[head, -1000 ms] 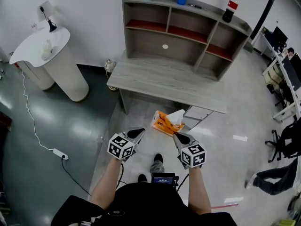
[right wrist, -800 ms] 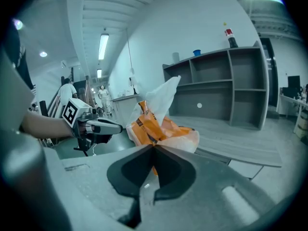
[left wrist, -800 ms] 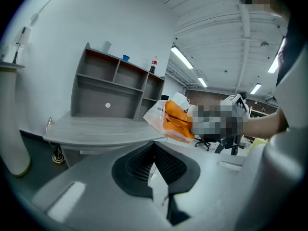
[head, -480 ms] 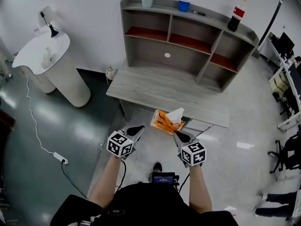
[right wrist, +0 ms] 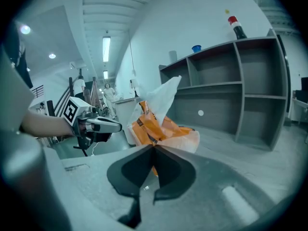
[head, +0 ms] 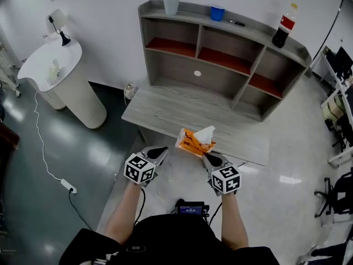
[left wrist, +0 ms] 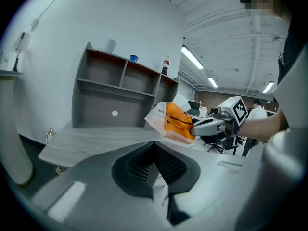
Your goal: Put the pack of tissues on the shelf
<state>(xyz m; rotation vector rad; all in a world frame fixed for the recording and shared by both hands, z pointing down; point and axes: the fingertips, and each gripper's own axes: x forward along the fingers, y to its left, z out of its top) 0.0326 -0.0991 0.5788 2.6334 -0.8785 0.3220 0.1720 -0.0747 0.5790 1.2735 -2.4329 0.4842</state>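
An orange pack of tissues [head: 194, 142] with a white sheet sticking out hangs over the front edge of the grey desk [head: 165, 112]. My right gripper [head: 205, 157] is shut on the pack's near edge. The right gripper view shows the pack [right wrist: 154, 124] pinched at the jaw tips [right wrist: 154, 147]. To the left of the pack, my left gripper [head: 163, 149] is shut with nothing in it. Its jaws meet in the left gripper view [left wrist: 155, 143], with the pack [left wrist: 175, 121] ahead to the right. The grey shelf unit [head: 220, 54] with open compartments stands at the back of the desk.
On the shelf's top stand a grey cup [head: 171, 1], a blue cup [head: 218, 12] and a cola bottle [head: 284, 25]. A white round stand [head: 60, 76] is at the left, and a cable with a power strip [head: 69, 185] lies on the floor. Office chairs are at the far right.
Both grippers and the pack have come forward to the desk's front edge. The desk and shelf now sit lower and nearer in the head view.
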